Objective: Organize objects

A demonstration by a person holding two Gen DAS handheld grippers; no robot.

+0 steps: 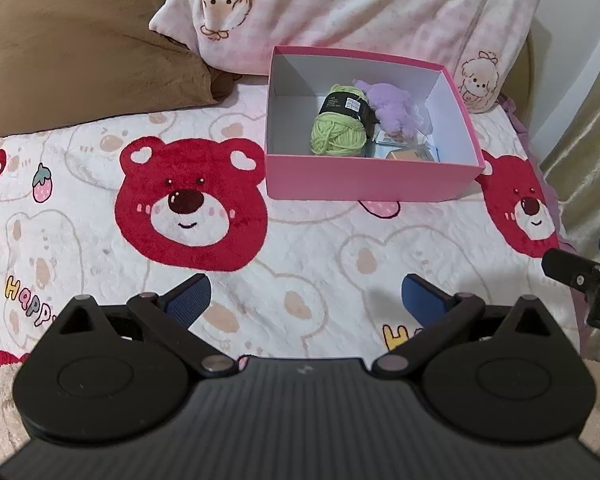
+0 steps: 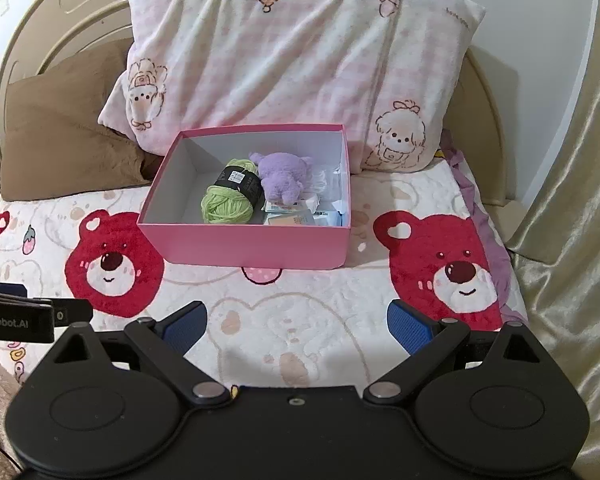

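Far left of the left wrist frame there's a brown pillow (image 1: 80, 52), soft and crumpled, leaning against the headboard. Next over, the fuzzy bedspread (image 1: 300, 240) with big red bear faces printed on it, plush and lumpy, so nothing sits really flat on it. The left claw (image 1: 306, 300) at the bottom centre is spread wide with nothing between its blue ribbed pads.

Middle-right of the frame is the pink box (image 1: 372, 178), stiff cardboard with a white inside, no lid. Inside: a green yarn ball (image 1: 338, 132) with a black paper band, a purple plush toy (image 1: 392, 110) touching it on the right, and some flat packets I can't make out in the near right corner.

In the right wrist view the right claw (image 2: 298, 326) at the bottom is also wide open and empty, well short of the box.

My guess at what could go wrong: press on the box rim and the soft bed lets it tip. The yarn could unravel if a pad snags a strand.
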